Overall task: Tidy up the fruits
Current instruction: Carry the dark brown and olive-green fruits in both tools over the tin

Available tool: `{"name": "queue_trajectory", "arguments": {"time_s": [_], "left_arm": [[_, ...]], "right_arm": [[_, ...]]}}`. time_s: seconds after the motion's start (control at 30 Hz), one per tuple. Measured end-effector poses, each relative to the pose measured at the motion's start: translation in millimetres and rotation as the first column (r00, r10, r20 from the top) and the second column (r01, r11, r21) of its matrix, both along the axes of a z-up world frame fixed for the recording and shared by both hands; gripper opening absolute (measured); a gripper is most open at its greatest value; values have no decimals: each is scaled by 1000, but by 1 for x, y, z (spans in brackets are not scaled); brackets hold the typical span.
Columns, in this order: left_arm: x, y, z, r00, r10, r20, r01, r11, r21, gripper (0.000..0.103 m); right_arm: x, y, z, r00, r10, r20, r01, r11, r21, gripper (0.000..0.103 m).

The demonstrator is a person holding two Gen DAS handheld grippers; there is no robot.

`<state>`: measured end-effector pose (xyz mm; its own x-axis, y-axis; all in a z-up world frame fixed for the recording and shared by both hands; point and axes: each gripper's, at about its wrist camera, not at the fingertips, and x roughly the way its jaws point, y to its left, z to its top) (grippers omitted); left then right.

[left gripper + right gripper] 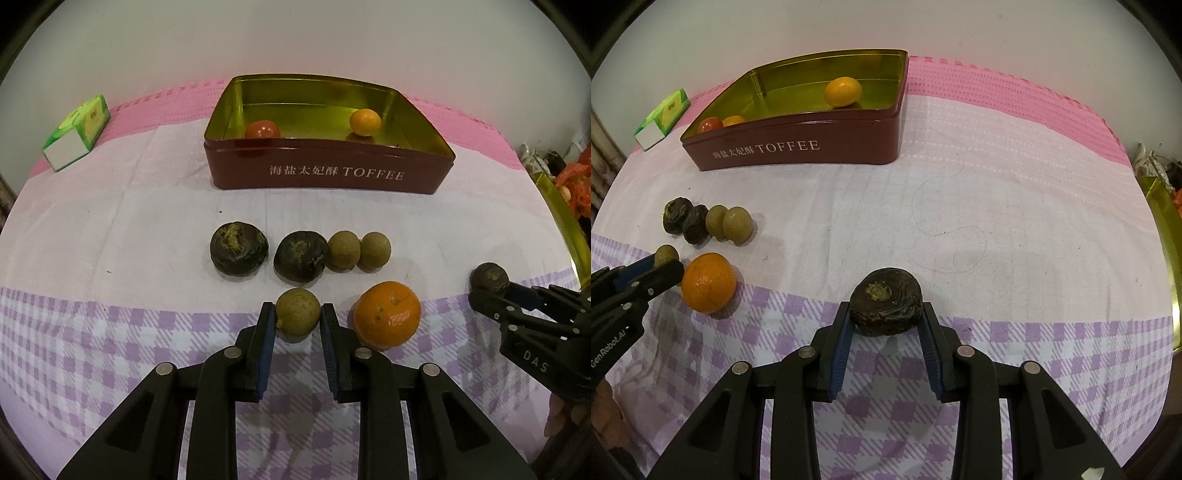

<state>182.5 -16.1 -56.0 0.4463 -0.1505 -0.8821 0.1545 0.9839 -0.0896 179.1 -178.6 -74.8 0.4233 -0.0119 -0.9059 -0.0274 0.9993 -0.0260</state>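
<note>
Fruits lie on the cloth-covered bed (1015,192), most near its front edge. My left gripper (298,317) brackets a small tan longan (297,314), pads at its widest girth; contact looks made on both sides, so I judge it clamped. My right gripper (886,314) is closed on a dark wrinkled fruit (885,307). I judge both light; the thin longan shell may crack, the dark one seems stiff. An orange (387,314) sits just beside the longan. The toffee tin (328,173) stands toward the back edge, holding three fruits.
</note>
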Motion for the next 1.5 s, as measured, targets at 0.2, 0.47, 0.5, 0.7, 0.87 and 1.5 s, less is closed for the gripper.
{"name": "queue_trajectory", "arguments": {"time_s": [0.2,0.47,0.5,0.7,0.87,1.5], "left_arm": [[2,1,4,1000,4,7,-4,1000,-6,25],[6,4,12,1000,2,25,-2,1000,-18,25],[7,5,14,1000,0,28,0,1000,-20,25],[19,6,27,998,-3,58,5,1000,-26,25],[34,8,39,996,1,85,2,999,-32,25],[101,6,59,991,9,133,-2,999,-47,25]], "right_arm": [[0,-1,2,1000,3,3,-3,1000,4,32],[5,0,17,999,15,32,-15,1000,9,32],[7,1,19,999,18,36,-18,1000,7,32],[19,7,35,997,31,66,-31,999,6,32],[34,12,49,995,41,88,-42,999,8,32],[83,29,69,989,79,126,-81,997,10,33]]}}
